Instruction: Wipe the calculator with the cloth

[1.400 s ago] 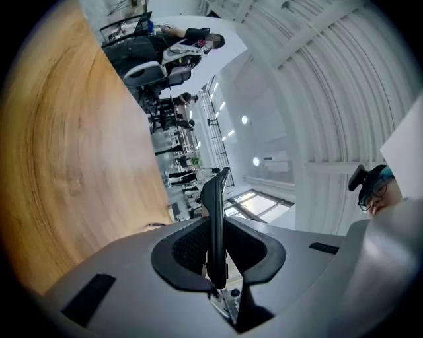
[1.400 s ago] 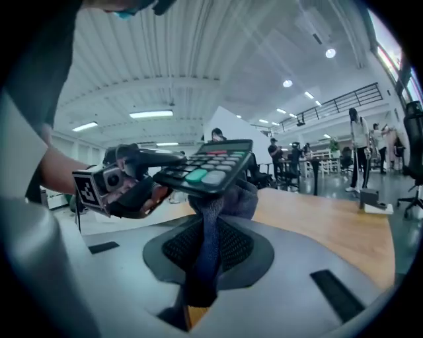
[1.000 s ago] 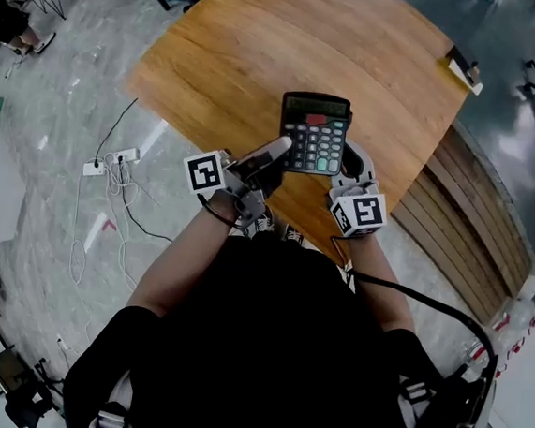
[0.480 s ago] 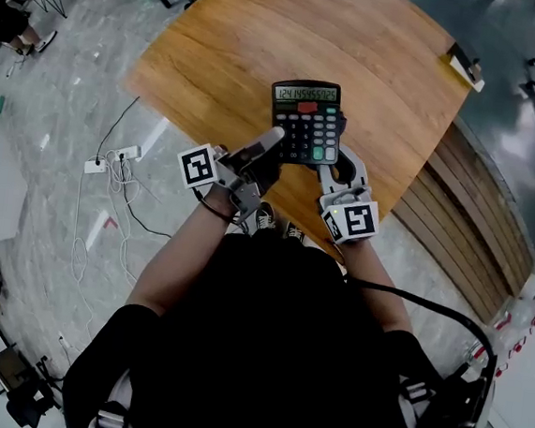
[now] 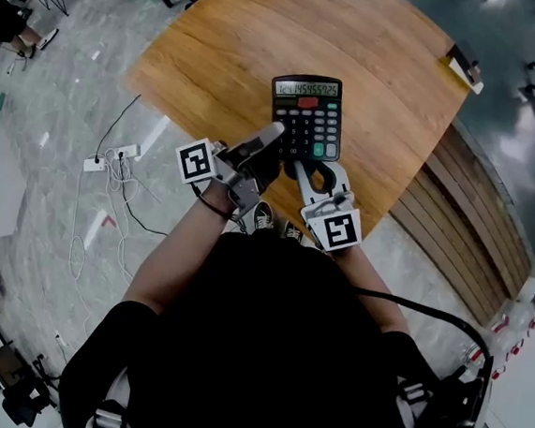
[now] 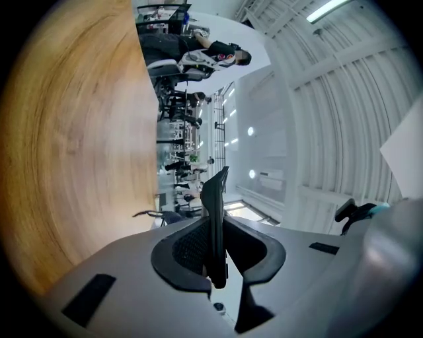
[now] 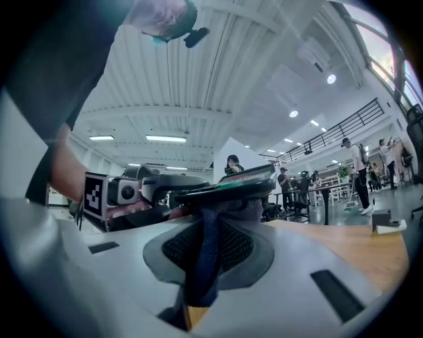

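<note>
Here we clamp the left hand-held gripper on the calculator above the counter, the right hand-held gripper pinching the cloth against its underside.

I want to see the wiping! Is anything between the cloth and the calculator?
Nothing visible. The cloth in the right gripper seems to touch the calculator from below; the left gripper holds the calculator.

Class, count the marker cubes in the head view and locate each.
2. One marker cube sits on the left gripper, lower-left of the calculator; the other on the right gripper, below it.
</note>
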The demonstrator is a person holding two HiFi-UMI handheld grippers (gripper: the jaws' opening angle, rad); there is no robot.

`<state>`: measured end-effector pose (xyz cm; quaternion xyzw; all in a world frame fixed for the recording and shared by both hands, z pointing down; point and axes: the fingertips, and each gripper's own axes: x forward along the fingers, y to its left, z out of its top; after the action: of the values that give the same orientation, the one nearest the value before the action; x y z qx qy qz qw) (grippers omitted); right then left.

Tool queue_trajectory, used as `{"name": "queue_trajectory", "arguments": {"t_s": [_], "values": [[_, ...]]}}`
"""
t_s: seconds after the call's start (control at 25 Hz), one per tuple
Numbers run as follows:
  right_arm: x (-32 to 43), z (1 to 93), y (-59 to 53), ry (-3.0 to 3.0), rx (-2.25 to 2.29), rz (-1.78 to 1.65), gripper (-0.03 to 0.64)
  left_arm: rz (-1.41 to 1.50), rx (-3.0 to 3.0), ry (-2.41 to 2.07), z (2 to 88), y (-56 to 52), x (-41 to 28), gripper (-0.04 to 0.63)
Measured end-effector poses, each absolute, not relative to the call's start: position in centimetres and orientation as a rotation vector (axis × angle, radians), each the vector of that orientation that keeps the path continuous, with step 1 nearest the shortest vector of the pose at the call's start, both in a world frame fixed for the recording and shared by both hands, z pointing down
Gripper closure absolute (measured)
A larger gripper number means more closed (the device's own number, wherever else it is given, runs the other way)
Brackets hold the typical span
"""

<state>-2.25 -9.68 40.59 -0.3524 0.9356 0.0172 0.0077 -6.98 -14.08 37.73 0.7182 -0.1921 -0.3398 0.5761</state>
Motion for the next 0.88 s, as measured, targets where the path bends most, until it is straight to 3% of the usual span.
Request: {"name": "queue_trajectory", "arguments": {"t_s": [0.36, 0.88], "values": [[1.3, 38.9, -14.2, 2.786, -1.320, 0.101, 0.565, -0.801, 1.658, -0.445, 37.8, -13.7, -6.9, 0.522], [1.6, 42.3, -10.4, 2.886, -1.269, -0.014, 0.565, -0.824, 1.638, -0.534, 40.2, -15.3, -9.5, 0.522]]}}
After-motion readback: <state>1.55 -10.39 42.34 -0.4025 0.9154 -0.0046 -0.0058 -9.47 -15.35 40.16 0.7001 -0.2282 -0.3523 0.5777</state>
